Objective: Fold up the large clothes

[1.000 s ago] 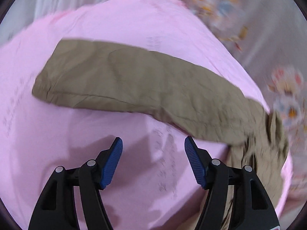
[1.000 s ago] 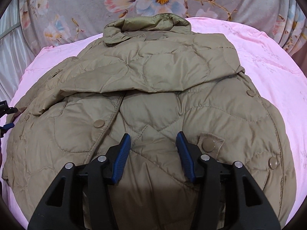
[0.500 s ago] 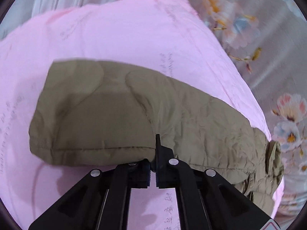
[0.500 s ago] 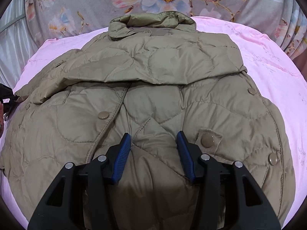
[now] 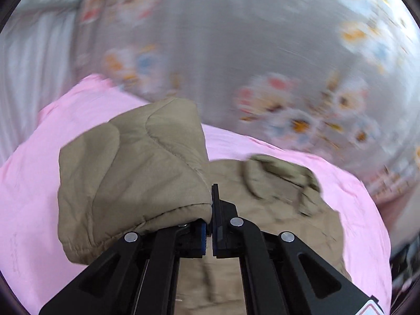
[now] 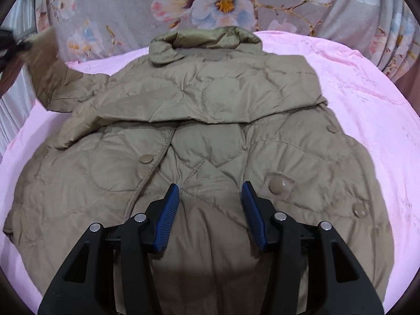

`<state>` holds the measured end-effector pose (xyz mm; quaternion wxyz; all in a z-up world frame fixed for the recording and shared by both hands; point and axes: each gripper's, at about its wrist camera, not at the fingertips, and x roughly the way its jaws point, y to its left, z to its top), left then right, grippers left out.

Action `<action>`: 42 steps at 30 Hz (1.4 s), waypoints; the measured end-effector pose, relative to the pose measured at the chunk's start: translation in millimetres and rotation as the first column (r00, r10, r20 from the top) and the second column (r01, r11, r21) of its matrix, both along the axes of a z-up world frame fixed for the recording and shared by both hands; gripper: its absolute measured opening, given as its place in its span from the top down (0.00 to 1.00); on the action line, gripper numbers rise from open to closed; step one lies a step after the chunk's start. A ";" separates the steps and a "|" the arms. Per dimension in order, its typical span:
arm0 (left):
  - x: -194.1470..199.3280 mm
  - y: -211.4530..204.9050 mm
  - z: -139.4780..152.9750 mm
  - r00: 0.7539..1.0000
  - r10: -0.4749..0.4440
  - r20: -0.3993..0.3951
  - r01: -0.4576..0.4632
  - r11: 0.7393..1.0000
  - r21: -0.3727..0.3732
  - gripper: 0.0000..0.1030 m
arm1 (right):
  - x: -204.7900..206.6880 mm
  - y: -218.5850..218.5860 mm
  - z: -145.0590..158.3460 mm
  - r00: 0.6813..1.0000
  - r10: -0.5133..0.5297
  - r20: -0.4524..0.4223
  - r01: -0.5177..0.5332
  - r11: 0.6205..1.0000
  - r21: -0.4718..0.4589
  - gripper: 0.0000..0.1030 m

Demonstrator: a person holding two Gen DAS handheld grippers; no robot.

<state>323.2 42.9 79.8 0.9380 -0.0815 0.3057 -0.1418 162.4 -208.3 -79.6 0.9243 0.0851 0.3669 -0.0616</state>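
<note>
Khaki sleeve in left gripper

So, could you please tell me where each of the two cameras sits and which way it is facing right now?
Left wrist: on the left gripper, looking along its shut fingers at the khaki sleeve clamped between them, lifted over the pink sheet; floral curtain behind.
Right wrist: on the right gripper, angled down at the jacket, blue pads open above it.
Shared: jacket, sheet, curtain; the raised sleeve shows at the right view's upper left.
</note>
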 end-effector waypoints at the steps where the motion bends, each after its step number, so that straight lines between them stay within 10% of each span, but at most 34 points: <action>1: -4.6 -30.3 0.7 0.998 -0.057 -0.002 0.057 0.998 0.014 0.99 | -7.8 -1.3 2.7 1.000 -0.007 0.015 0.007 1.000 0.009 0.53; 7: -33.4 -163.4 -62.0 0.941 -0.271 -0.204 0.272 0.962 -0.024 0.71 | -55.5 -29.8 14.1 0.994 -0.095 0.057 0.091 0.993 0.080 0.50; 12: -73.0 -196.2 -104.4 0.884 -0.372 -0.284 0.370 0.927 -0.061 0.62 | -67.5 -56.3 26.0 0.986 -0.153 0.071 0.146 0.984 0.098 0.42; 16: -74.0 -158.4 -84.2 0.933 -0.305 -0.192 0.302 0.952 -0.046 0.46 | -58.8 -71.0 41.9 0.979 -0.172 0.113 0.158 0.980 0.123 0.37; 23: 11.2 -53.7 -82.6 0.977 0.004 -0.214 -0.007 1.000 -0.013 0.46 | -6.5 -81.6 63.5 0.970 -0.192 0.150 0.170 0.975 0.145 0.29; 28: 63.6 -16.9 -119.1 0.947 0.128 -0.294 -0.129 0.992 0.015 0.49 | 35.2 -95.1 37.0 0.972 -0.232 0.032 0.220 0.951 0.217 0.30; 33: 81.4 -9.8 -142.4 0.933 0.097 -0.346 -0.114 0.993 -0.028 0.77 | 54.0 -87.4 23.6 0.984 -0.179 -0.008 0.176 0.955 0.240 0.95; 35: 84.2 -13.9 -145.4 0.938 0.097 -0.334 -0.101 0.995 0.005 0.98 | 49.6 -81.4 41.4 0.985 -0.164 0.061 0.146 0.962 0.231 0.97; 38: 87.4 -15.3 -154.5 0.938 0.122 -0.324 -0.106 0.992 0.067 1.00 | 34.6 -72.0 75.9 0.972 -0.151 0.177 0.124 0.980 0.155 0.97; 42: 92.1 -16.1 -176.9 0.936 0.157 -0.314 -0.115 0.982 0.149 1.00 | 54.8 -73.8 46.8 0.987 -0.149 0.052 0.146 0.987 0.066 0.97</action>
